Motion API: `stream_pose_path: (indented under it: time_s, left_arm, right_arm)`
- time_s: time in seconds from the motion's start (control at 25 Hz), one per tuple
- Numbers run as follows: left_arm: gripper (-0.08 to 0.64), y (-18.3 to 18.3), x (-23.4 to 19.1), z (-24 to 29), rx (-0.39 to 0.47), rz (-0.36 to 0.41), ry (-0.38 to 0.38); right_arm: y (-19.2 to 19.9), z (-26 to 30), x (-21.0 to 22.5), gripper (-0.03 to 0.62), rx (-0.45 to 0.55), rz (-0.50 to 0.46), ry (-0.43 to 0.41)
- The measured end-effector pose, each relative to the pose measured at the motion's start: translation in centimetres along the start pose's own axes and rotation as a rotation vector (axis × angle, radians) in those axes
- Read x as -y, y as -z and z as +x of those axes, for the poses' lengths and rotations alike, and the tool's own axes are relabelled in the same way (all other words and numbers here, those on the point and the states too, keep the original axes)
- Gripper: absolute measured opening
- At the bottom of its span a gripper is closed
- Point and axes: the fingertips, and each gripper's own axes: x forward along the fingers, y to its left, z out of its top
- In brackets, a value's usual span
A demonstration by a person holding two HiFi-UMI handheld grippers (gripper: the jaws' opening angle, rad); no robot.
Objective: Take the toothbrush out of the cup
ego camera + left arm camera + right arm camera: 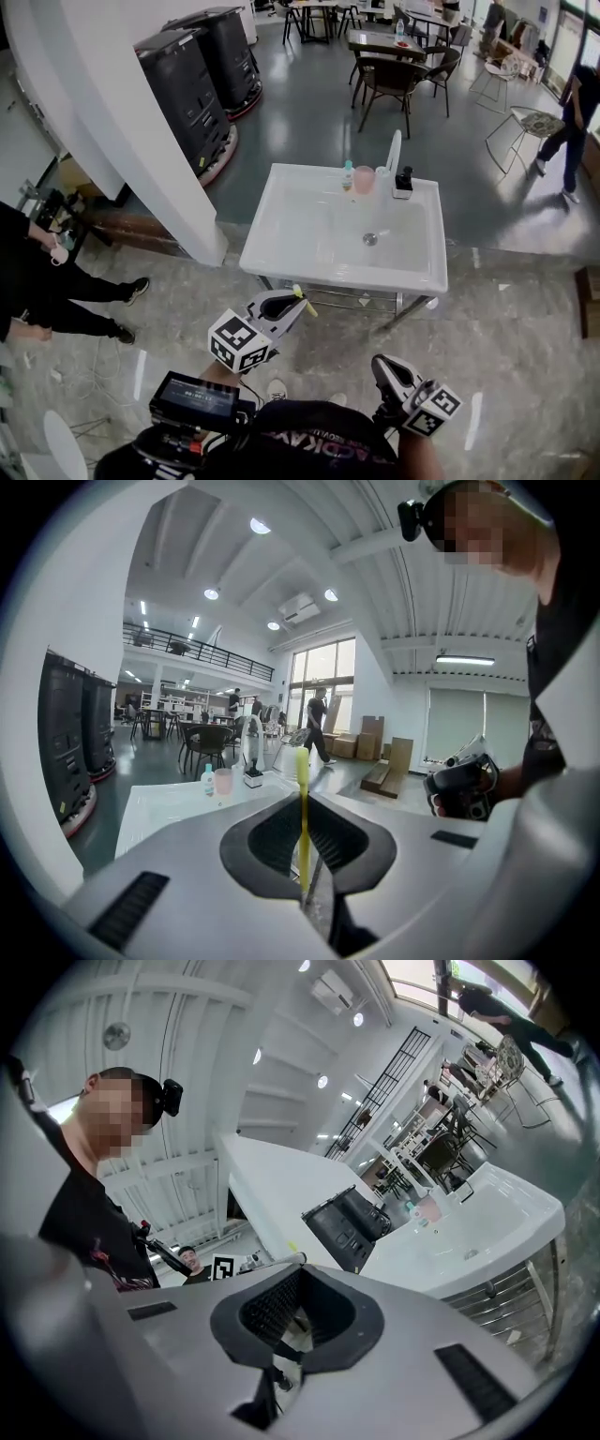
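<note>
Polished grey floor fills a big hall with café tables at the far end, seen from the head view, and a white sink (300, 225) stands in the middle on a metal frame. Along the sink's far edge stand a small bottle (348, 175), a pink cup (364, 179) and a tall white tap (395, 150). The cup is too small to see inside, but nothing sticks up from it. Below the sink's near edge and well apart from it, the left gripper (289, 307) is clamped on a yellow toothbrush (298, 293), whose end pokes out past the jaw tips. The right gripper (382, 366) hangs low at the person's right side, carrying nothing. In the left gripper view, the toothbrush (302, 808) stands upright, pinched at its lower end between the left gripper's (304, 874) jaws. The cup (223, 780) and the sink (159, 808) lie far off behind it. In the right gripper view, the right gripper's (281, 1363) jaws are pressed together with nothing between them. The sink (469, 1232) and the cup (429, 1208) sit far off to the upper right. By this evidence the main step looks done, since the toothbrush is out of the cup and held clear of the sink. At most, setting it down somewhere may be left, though the task does not ask for that.
</note>
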Motion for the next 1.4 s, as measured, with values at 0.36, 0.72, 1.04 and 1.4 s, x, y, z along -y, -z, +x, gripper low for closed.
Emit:
stream_pose_path:
  time_s: [0.36, 0.72, 1.04, 1.4]
  left_arm:
    - [0.023, 2.6, 0.0, -4.8, -0.034, -0.029, 0.036]
    - [0.023, 5.8, 1.0, -9.3, -0.033, -0.111, 0.068]
    - [0.023, 8.5, 2.5, -12.4, -0.078, -0.128, 0.119]
    - [0.023, 9.2, 2.4, -14.0, -0.075, -0.139, 0.116]
  right_arm:
    - [2.3, 3.8, -2.8, 0.009, 0.004, -0.011, -0.013]
    - [6.3, 6.8, -4.9, 0.009, -0.048, -0.008, -0.013]
    - [8.6, 9.4, -6.5, 0.009, -0.080, -0.006, -0.015]
    - [9.8, 10.5, -7.2, 0.009, -0.103, -0.027, -0.016]
